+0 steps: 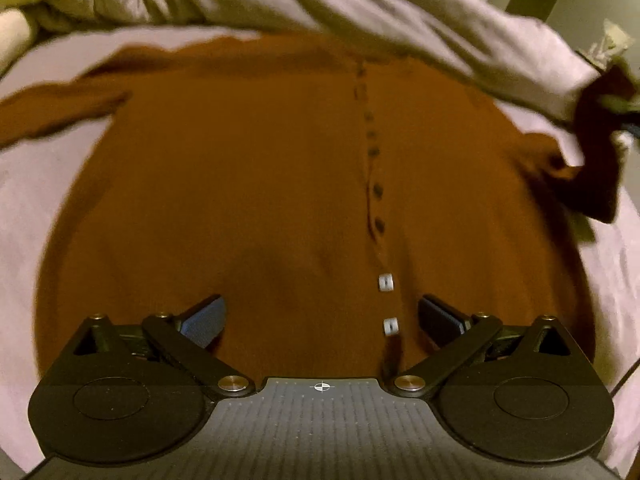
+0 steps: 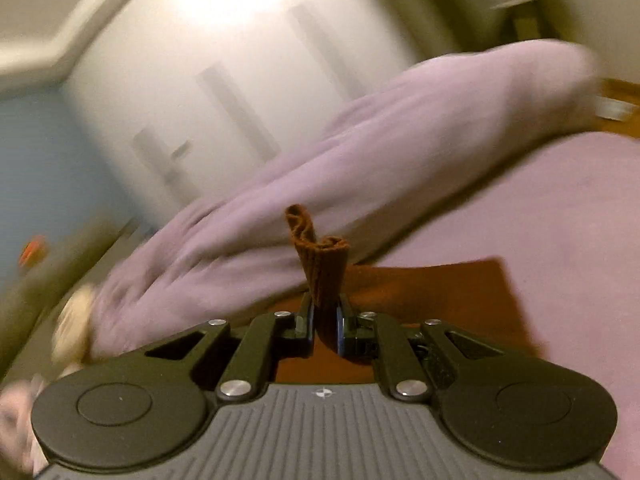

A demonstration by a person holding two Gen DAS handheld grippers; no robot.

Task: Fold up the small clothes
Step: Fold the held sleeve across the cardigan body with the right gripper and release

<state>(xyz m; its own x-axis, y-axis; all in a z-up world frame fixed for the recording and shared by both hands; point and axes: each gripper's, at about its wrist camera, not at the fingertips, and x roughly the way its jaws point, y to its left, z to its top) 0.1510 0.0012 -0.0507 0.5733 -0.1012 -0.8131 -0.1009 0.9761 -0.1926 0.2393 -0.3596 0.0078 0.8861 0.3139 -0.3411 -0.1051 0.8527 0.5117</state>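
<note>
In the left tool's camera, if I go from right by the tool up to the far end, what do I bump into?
Left tool, open, → two white snaps → row of dark buttons on the brown cardigan → bunched lilac blanket behind it.

I counted one rust-brown knitted cardigan (image 1: 240, 184) on one lilac-sheeted bed (image 1: 24, 184), one rumpled lilac duvet (image 1: 360, 12), two small grey square snaps (image 1: 385, 282), and two black tongs of mine, left (image 1: 320, 316) and right (image 2: 325, 316).
</note>
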